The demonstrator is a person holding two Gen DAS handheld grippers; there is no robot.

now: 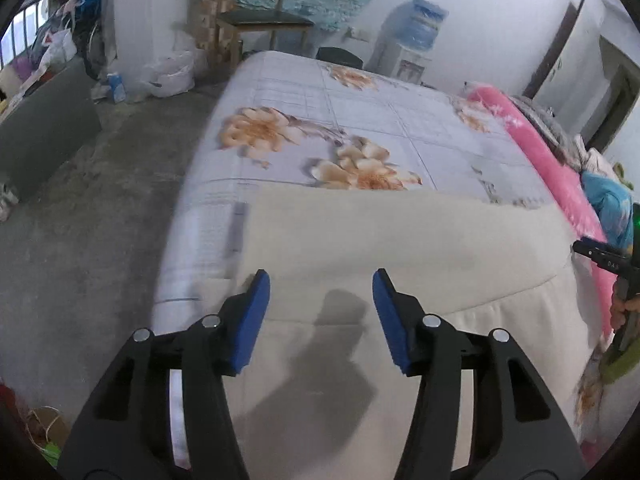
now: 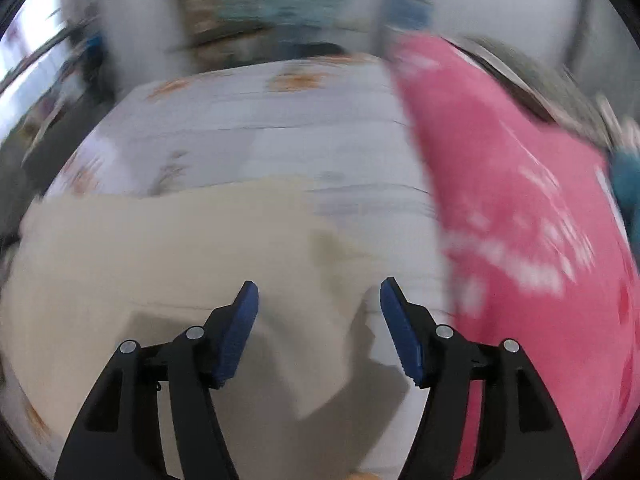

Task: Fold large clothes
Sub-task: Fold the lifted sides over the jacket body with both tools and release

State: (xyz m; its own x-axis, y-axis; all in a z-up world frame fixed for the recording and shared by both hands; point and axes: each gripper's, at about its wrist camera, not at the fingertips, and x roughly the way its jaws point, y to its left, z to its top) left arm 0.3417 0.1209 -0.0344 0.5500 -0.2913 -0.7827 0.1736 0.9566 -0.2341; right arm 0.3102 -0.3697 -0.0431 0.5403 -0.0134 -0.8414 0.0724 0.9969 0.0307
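Observation:
A large cream garment [image 1: 400,248] lies flat on the near end of a bed with a flowered sheet [image 1: 360,120]; a fold line runs across it. My left gripper [image 1: 320,284] is open and empty, hovering above the garment's near left part. The right wrist view is blurred by motion. In it my right gripper [image 2: 318,294] is open and empty above the garment's [image 2: 160,248] right edge, where a cloth corner sticks up. The right gripper also shows at the right edge of the left wrist view [image 1: 592,254].
A pink quilt [image 1: 552,160] lies along the bed's right side, also in the right wrist view [image 2: 520,200]. A wooden chair [image 1: 260,20] and a water dispenser [image 1: 412,40] stand beyond the bed. Concrete floor [image 1: 100,220] and bags are on the left.

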